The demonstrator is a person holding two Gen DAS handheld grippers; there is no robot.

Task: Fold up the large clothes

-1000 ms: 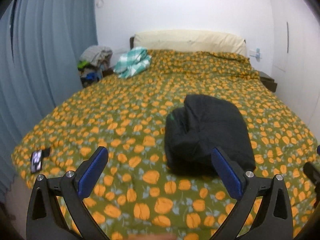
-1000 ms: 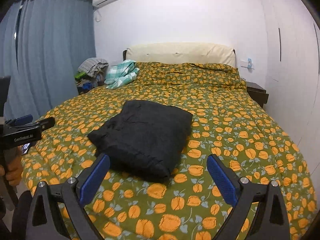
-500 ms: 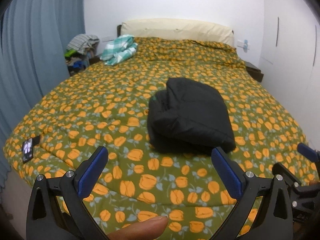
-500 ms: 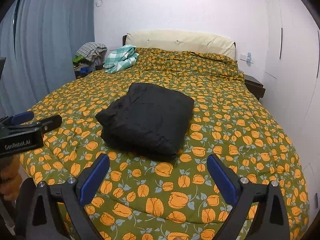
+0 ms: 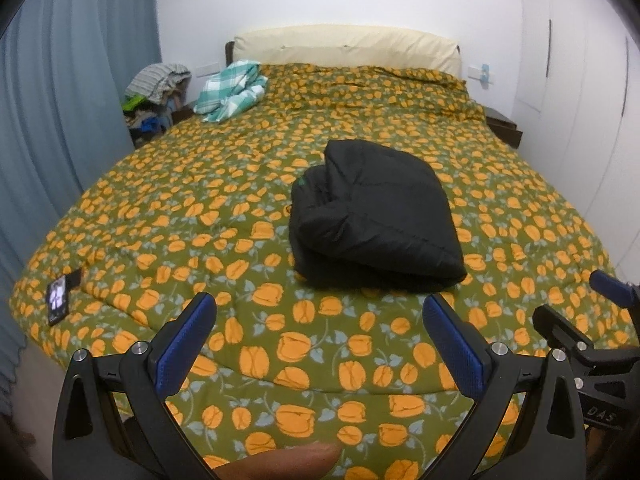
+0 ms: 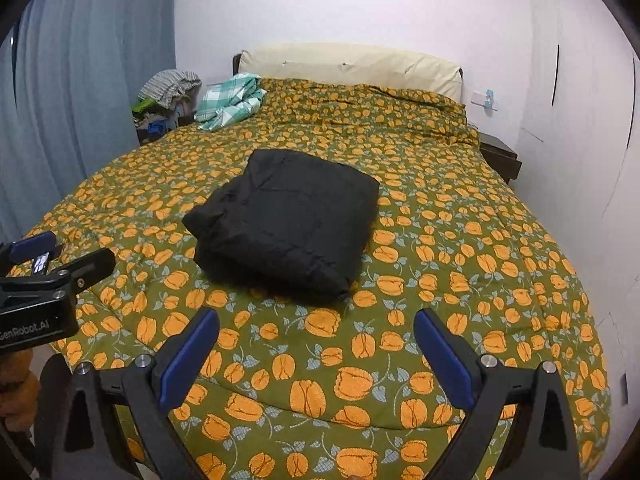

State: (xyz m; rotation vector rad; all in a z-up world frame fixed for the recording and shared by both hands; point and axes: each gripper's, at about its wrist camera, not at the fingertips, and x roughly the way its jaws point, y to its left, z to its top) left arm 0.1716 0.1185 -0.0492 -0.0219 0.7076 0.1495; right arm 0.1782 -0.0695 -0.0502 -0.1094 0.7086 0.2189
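A black padded garment [image 5: 372, 216] lies folded in a thick bundle in the middle of the bed; it also shows in the right wrist view [image 6: 288, 216]. My left gripper [image 5: 318, 314] is open and empty, held above the foot of the bed, well short of the bundle. My right gripper [image 6: 316, 326] is open and empty too, also back from the bundle. Each gripper shows at the edge of the other's view.
The bed has a green quilt with orange flowers [image 5: 200, 200]. A green checked cloth [image 5: 230, 94] lies near the cream headboard [image 5: 344, 46]. A clothes pile [image 5: 156, 88] stands by the blue curtain [image 5: 60, 100]. A phone [image 5: 58, 298] lies on the quilt's left corner. A nightstand [image 5: 504, 128] stands at the right.
Both grippers have pulled back from the folded garment toward the foot of the bed and stayed open. The garment has not moved.
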